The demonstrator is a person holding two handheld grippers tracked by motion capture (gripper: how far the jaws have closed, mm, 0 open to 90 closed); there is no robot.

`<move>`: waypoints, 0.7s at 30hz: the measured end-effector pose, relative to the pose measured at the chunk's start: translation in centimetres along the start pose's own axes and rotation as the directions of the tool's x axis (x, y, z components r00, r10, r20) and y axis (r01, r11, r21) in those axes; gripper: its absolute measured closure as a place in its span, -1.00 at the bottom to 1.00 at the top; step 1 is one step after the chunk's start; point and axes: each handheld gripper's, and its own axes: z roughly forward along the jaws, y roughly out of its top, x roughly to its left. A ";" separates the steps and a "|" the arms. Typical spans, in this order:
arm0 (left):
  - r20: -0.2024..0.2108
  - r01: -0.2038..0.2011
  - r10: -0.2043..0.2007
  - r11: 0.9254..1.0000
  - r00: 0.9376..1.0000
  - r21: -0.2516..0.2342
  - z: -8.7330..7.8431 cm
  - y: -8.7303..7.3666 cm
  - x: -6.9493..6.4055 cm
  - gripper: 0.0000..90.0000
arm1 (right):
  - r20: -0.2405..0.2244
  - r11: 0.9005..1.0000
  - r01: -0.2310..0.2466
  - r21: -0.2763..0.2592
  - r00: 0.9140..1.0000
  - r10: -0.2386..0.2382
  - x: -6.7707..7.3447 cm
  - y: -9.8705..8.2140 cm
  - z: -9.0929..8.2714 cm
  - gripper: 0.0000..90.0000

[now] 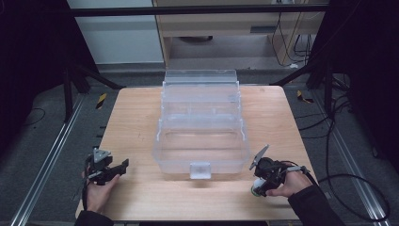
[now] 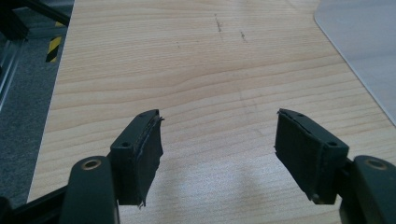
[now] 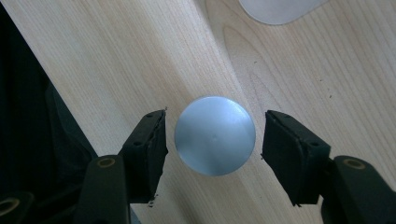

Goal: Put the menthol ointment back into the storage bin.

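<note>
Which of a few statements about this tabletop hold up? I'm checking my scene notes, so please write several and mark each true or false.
1. The right gripper has a round pale-blue cap between its jaws. True.
2. The pads clamp that cap. False: a gap shows on each side.
3. The left gripper holds a cap. False: its jaws stand open over bare wooden table.
4. A clear plastic tiered box stands open mid-table. True.
</note>
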 end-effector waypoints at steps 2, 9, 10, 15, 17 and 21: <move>0.000 0.001 -0.001 1.000 1.000 0.001 0.0 0.0 0.0 -0.30 | -0.003 1.000 0.003 0.011 1.000 -0.003 0.0 0.1 0.1 -0.07; 0.000 0.001 -0.001 1.000 1.000 0.001 0.0 0.0 0.0 -0.30 | -0.014 0.999 0.001 0.038 1.000 0.000 -0.1 0.3 0.5 0.04; 0.000 0.001 -0.001 1.000 1.000 0.001 0.0 0.0 0.0 -0.30 | -0.014 0.999 0.001 0.038 1.000 0.000 -0.1 0.3 0.5 0.04; 0.000 0.000 0.000 1.000 1.000 0.000 0.0 0.0 0.0 -0.30 | -0.019 0.998 -0.005 0.056 1.000 0.006 -0.2 0.5 0.6 0.11; 0.000 0.001 -0.001 1.000 1.000 0.000 0.0 0.0 0.0 -0.30 | -0.018 0.998 -0.006 0.057 1.000 0.007 -0.2 0.5 0.6 0.11; 0.000 0.001 -0.001 1.000 1.000 0.002 0.0 0.0 0.0 -0.30 | -0.018 0.998 -0.008 0.059 1.000 0.009 -0.2 0.5 0.6 0.11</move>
